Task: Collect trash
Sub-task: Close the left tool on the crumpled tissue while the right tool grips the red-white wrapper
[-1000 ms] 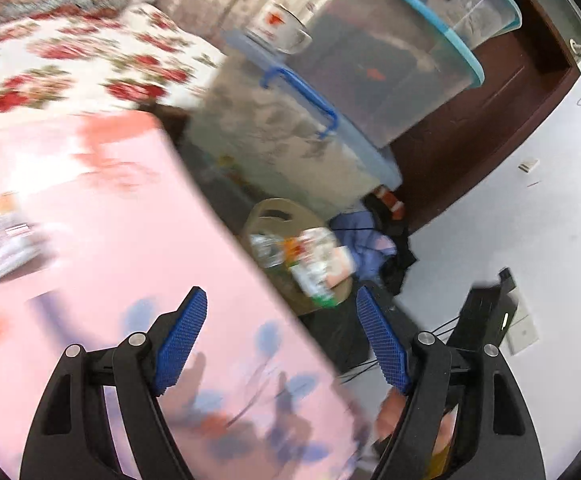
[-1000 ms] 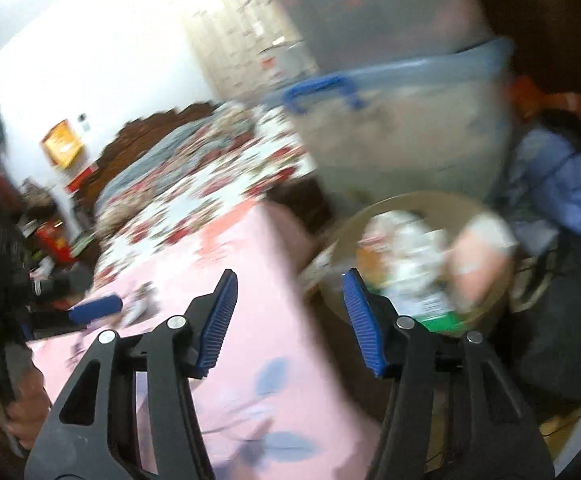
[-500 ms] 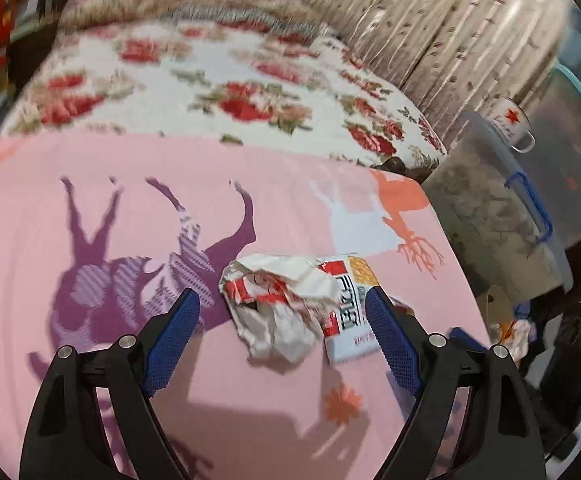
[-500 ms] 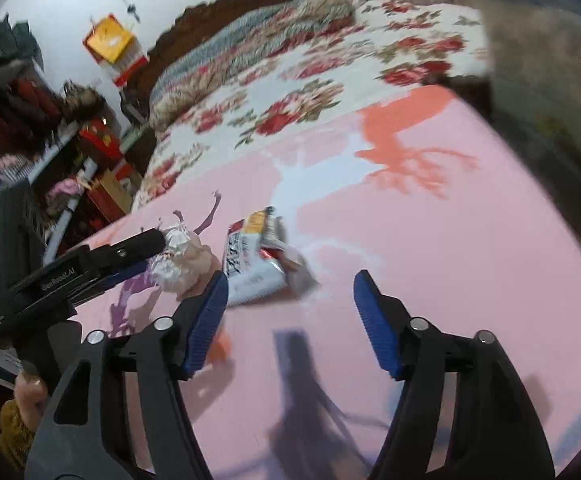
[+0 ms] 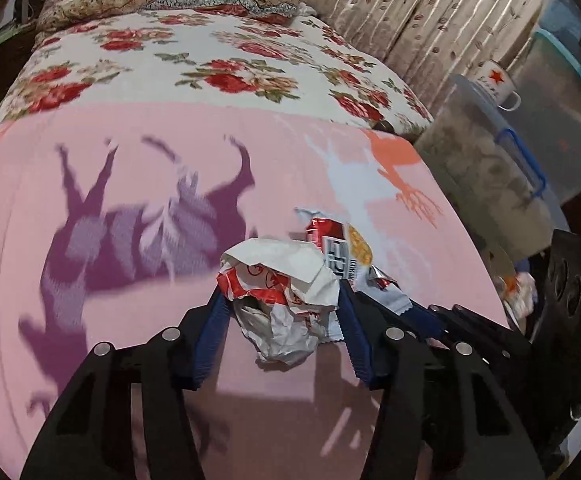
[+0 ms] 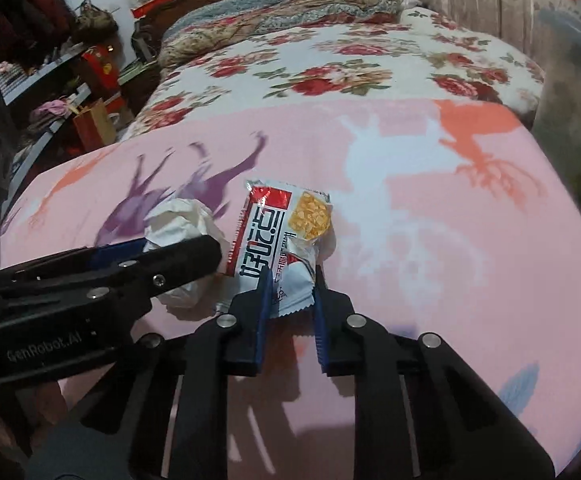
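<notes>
Two pieces of trash lay side by side on the pink surface (image 5: 130, 360), neither lifted yet. Left wrist view: left gripper (image 5: 282, 300), fingers closing around a crumpled paper wrapper (image 5: 286, 292), white with red print, pads touching its sides; a mug (image 5: 494, 82) with a red star stood on a storage box (image 5: 490, 168). Right wrist view: right gripper (image 6: 290, 280), fingers closing on the lower end of a snack packet (image 6: 278, 236), red and white, large characters unreadable to me, a cracker picture at top; "GenRobot.AI" was printed on the other tool. Carrying both away remained, by my judgement.
</notes>
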The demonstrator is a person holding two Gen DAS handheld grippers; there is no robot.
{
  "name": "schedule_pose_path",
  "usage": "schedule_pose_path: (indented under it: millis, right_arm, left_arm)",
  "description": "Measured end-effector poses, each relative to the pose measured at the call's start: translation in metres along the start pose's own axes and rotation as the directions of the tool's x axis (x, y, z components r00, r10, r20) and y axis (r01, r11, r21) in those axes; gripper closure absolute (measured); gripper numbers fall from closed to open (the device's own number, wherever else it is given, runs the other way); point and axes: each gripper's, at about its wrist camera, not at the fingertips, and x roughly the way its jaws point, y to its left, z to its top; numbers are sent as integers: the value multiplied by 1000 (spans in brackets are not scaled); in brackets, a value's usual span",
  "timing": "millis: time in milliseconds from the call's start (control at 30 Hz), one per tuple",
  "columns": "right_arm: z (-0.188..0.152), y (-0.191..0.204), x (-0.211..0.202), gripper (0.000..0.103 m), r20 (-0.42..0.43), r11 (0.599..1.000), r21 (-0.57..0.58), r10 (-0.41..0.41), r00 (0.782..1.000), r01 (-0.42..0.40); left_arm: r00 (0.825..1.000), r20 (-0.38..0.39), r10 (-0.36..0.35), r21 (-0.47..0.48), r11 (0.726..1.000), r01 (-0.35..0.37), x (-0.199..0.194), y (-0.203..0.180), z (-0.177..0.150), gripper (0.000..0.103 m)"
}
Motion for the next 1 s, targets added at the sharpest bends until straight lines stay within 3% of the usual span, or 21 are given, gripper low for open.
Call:
schedule_pose_path:
  millis: [400, 533, 1000]
  right_arm:
    - [-129, 21, -87, 83, 22, 988, 58, 141, 990, -142]
    - [-159, 16, -105, 83, 62, 975, 127, 174, 983, -180]
    - [-162, 11, -105, 83, 84, 968, 149, 190, 978, -201]
  left_arm:
    - [986, -52, -157, 10, 987, 158, -82, 6, -118, 53]
    - [987, -41, -158, 23, 987, 159, -98, 6, -142, 52]
    - [984, 12, -178, 21, 984, 177, -104, 12, -151, 50]
